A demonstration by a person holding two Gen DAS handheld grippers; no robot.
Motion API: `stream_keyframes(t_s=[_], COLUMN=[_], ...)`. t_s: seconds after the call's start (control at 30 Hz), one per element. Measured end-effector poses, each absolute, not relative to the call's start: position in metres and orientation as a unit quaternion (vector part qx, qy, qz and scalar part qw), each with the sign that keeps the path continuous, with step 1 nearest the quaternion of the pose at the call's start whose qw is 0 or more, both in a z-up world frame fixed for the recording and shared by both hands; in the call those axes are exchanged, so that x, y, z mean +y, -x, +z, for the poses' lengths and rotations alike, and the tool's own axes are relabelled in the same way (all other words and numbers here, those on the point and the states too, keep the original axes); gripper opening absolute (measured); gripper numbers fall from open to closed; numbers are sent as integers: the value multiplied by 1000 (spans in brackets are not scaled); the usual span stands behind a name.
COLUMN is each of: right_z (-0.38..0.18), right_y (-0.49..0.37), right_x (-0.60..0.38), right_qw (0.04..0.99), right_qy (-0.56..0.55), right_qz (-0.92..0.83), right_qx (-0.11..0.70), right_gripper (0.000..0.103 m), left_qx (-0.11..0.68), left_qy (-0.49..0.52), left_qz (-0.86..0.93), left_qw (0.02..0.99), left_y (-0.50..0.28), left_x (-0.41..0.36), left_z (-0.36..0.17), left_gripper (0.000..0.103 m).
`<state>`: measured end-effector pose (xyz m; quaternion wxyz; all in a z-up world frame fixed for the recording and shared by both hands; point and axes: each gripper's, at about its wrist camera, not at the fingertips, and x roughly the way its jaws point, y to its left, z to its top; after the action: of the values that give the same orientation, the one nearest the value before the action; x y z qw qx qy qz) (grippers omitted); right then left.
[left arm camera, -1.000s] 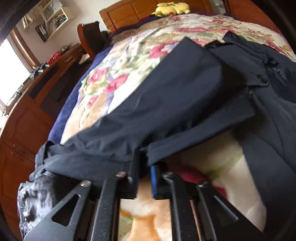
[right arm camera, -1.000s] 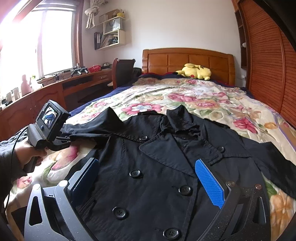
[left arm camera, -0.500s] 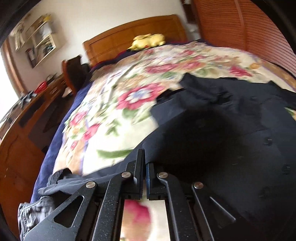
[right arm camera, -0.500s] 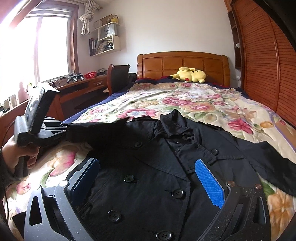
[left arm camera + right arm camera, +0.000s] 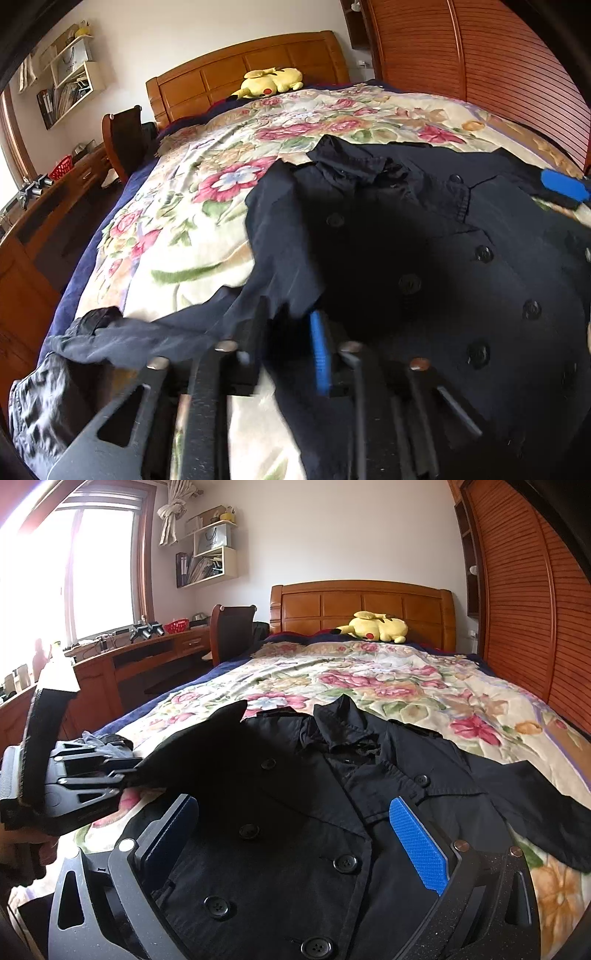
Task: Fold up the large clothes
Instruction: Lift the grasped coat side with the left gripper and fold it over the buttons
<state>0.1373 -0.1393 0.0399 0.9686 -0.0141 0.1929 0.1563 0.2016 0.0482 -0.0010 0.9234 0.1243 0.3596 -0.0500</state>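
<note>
Bed [image 5: 369, 686] with floral cover carries black coat [image 5: 295, 830] front-up, yellow plush [image 5: 373, 626] by the headboard; desk and chair alongside. Left gripper [image 5: 288, 325], jaws just opening, has the sleeve [image 5: 280, 258] loose between them; right gripper [image 5: 295, 834] gapes wide, holding nothing

Far half of the bed [image 5: 369, 672]: flat flowered cover, lots of open room.
Head end: a yellow plush toy [image 5: 373, 626] lies in the way.
Near half: the black coat [image 5: 303, 812] covers most of it.
Left side: open strip of cover beside the coat; the left gripper [image 5: 129, 771] fills the near part.
Near left corner: a grey bundle of cloth [image 5: 40, 402].
Right side: wooden slat wall [image 5: 524, 602] close to the bed.
Left of the bed: chair [image 5: 231, 631] and long desk [image 5: 147, 657].
</note>
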Motion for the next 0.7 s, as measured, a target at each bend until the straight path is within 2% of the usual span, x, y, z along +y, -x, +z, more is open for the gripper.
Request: stream_keyframes(t_s=[0.1, 0.13, 0.2, 0.47, 0.7], right_z=[40, 40, 41, 41, 35], right_y=[-138, -137, -137, -136, -139], right_x=[-141, -140, -140, -139, -126], right_qw=[969, 969, 969, 969, 953], right_qy=[15, 16, 17, 22, 46], right_qz=[156, 155, 154, 156, 200], right_qx=[192, 192, 191, 191, 221], right_gripper=[103, 103, 103, 103, 103], left_qx=[359, 356, 346, 312, 373], left_qy=[-112, -107, -89, -17, 35], left_qz=[-51, -46, -42, 25, 91], left_qw=[925, 927, 933, 950, 923], left_y=[-194, -192, -188, -192, -225], left_x=[62, 68, 81, 137, 184], left_z=[2, 4, 8, 25, -10], left_gripper=[51, 62, 75, 76, 76])
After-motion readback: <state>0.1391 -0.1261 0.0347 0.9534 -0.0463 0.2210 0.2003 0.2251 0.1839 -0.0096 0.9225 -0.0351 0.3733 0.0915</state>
